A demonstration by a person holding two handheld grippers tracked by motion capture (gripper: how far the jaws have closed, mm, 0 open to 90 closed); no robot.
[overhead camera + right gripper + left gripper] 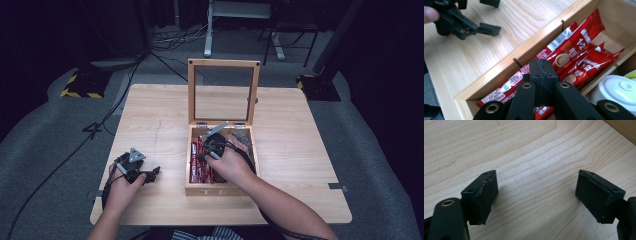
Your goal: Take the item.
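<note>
The wooden box point(221, 150) stands near the middle of the worktop point(160, 125) with its glass-paned lid point(223, 91) raised upright, so the opening step is done. The right claw point(541, 75) is down in the box's left compartment, over the red coffee sachets point(576, 52) that lie lengthwise there; in the right gripper view its jaws are pressed together, pads meeting. Whether a thin sachet edge is pinched between them cannot be told from here, since the jaw tips cover the packets beneath. To the right of the sachets, past the divider, a white lidded cup point(621, 90) sits in the neighbouring compartment. The left claw point(142, 172) rests on the worktop well to the left of the box, its jaws spread wide with nothing between them, bare wood showing in the gap. As a judgement, the work looks to be at its picking stage: the box is open and the right claw has reached the sachets, but none is lifted clear of the compartment yet. Drawing a sachet out and setting it down remain to do.
</note>
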